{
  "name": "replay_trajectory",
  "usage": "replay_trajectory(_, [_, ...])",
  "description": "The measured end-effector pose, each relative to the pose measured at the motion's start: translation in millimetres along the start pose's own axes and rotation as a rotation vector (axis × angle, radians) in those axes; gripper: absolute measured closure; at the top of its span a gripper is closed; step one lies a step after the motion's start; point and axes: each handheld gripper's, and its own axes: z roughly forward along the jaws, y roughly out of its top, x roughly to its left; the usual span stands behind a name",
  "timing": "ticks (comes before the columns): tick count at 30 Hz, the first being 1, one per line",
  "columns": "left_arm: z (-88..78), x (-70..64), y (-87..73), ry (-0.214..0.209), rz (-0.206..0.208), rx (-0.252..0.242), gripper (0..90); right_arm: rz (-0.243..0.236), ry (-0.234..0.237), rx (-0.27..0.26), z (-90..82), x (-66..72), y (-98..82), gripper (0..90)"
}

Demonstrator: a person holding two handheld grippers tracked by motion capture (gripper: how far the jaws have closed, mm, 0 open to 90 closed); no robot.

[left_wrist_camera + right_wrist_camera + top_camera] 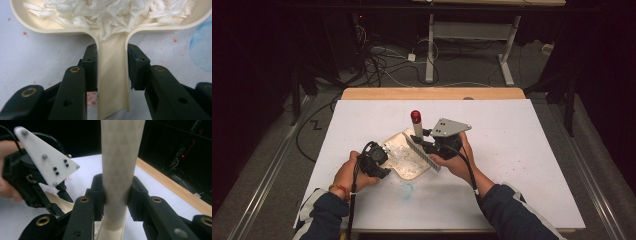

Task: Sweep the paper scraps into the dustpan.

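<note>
Nearest you, your left tongs (112, 75) are clamped on the flat handle of the cream dustpan (113, 82), which lies on the white table (522, 150); its tray holds a loose heap of white paper shreds (112, 15). The pan looks like light, stiff, smooth plastic, so grip the handle mid-length, squarely across its width, and keep it level: the shreds seem weightless and would spill or blow off with any tilt. Just beyond, your right tongs (116, 192) are clamped on the pale round handle of the brush (422, 147), whose bristle edge rests on the pan's far side and whose red cap (415, 117) stands upright. That handle is probably rigid and slick; hold low on it for control.
</note>
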Motion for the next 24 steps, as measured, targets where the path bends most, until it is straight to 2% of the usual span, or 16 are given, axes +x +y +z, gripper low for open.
replay_trajectory(2, [0.2, 0.5, -0.2, -0.003, -0.003, -0.002, 63.4, 0.007, 0.008, -0.007, -4.7, -0.7, 2.1, 71.0])
replay_trajectory(6, [0.2, 0.7, -0.7, -0.004, -0.005, -0.003, 63.4, -0.009, -0.001, 0.006, -12.7, -2.5, 3.2, 71.0])
replay_trajectory(11, [0.3, 1.2, -1.2, -0.010, -0.009, -0.006, 63.4, 0.002, -0.040, 0.022, -17.9, -13.2, -0.9, 71.0])
replay_trajectory(14, [0.4, 1.4, -1.5, -0.014, -0.012, -0.008, 63.4, -0.021, -0.089, 0.058, -15.5, -19.9, -5.8, 71.0])
replay_trajectory(15, [0.4, 1.5, -1.4, -0.013, -0.011, -0.007, 63.4, -0.011, -0.097, 0.075, -12.1, -24.4, -10.7, 71.0])
replay_trajectory(18, [0.4, 1.5, -1.2, -0.012, -0.012, -0.006, 63.4, -0.010, -0.111, 0.095, -5.6, -26.9, -15.1, 71.0])
replay_trajectory(20, [0.4, 1.4, -1.3, -0.012, -0.013, -0.006, 63.4, -0.059, -0.132, 0.108, 5.2, -28.1, -17.5, 71.0])
replay_trajectory(22, [0.4, 1.6, -1.4, -0.013, -0.013, -0.008, 63.4, -0.057, -0.123, 0.102, 8.1, -28.2, -18.1, 71.0])
replay_trajectory(24, [0.5, 2.1, -1.6, -0.019, -0.015, -0.007, 63.4, -0.047, -0.091, 0.091, 12.3, -26.8, -18.6, 70.9])
